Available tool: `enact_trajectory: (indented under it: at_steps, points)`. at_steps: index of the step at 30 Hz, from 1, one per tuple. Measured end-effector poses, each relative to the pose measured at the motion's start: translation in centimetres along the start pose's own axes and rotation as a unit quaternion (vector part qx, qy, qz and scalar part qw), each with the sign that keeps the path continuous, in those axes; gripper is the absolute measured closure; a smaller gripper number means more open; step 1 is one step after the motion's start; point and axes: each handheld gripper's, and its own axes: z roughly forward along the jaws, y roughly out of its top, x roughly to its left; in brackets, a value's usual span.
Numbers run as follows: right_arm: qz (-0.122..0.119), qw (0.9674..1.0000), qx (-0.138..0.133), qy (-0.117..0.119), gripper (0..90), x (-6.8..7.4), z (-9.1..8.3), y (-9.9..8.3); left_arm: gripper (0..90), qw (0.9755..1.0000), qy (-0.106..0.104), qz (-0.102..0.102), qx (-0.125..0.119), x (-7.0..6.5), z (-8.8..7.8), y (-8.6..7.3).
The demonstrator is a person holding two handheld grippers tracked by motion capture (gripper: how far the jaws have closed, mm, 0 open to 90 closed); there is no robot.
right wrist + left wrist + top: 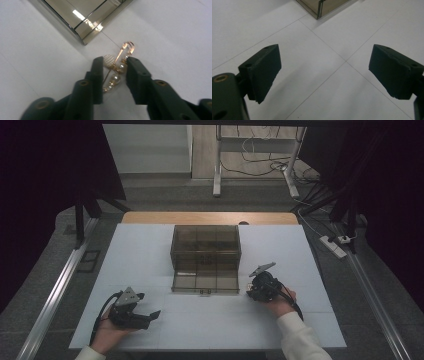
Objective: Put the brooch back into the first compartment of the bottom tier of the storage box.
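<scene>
Right tongs (115, 68): jaws narrowed either side of the brooch (117, 67), seemingly not yet clamped; a sliver of gap showed.
Left tongs (324, 72): wide apart, empty, over bare counter (352, 95).
Brooch: flat on the counter between the right jaws, just short of the box (82, 17) corner.
Handling: likely light, thin and slippery; pearls (115, 78) could roll under the pads.
Hold: probably across the pearl row, mid-pin, not the clasp (130, 46).
</scene>
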Motion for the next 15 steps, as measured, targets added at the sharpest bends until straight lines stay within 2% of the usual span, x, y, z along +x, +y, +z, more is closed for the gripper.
enact_trajectory:
  at_steps: [3,4,5,7,15]
  points:
    - [0.004,1.0000,0.001,0.000,73.9,-0.19,-0.12,-0.09,10.7,1.0000,0.000,0.000,0.000,-0.01,-0.01,0.00]
    - [0.003,1.0000,0.002,-0.003,80.8,-0.30,-0.19,-0.15,10.7,1.0000,0.000,0.000,0.000,-0.01,-0.01,0.00]
    - [0.001,1.0000,0.006,-0.008,80.6,-0.45,-0.23,-0.25,10.8,1.0000,0.000,0.000,0.000,-0.01,-0.01,0.00]
    - [0.011,0.9999,-0.002,0.003,80.8,-0.76,-0.23,-0.43,10.8,1.0000,0.000,0.001,0.001,0.00,0.02,0.00]
    - [0.003,1.0000,-0.005,0.008,81.7,-0.91,-0.29,-0.52,10.8,1.0000,0.000,0.002,0.001,0.00,0.04,-0.02]
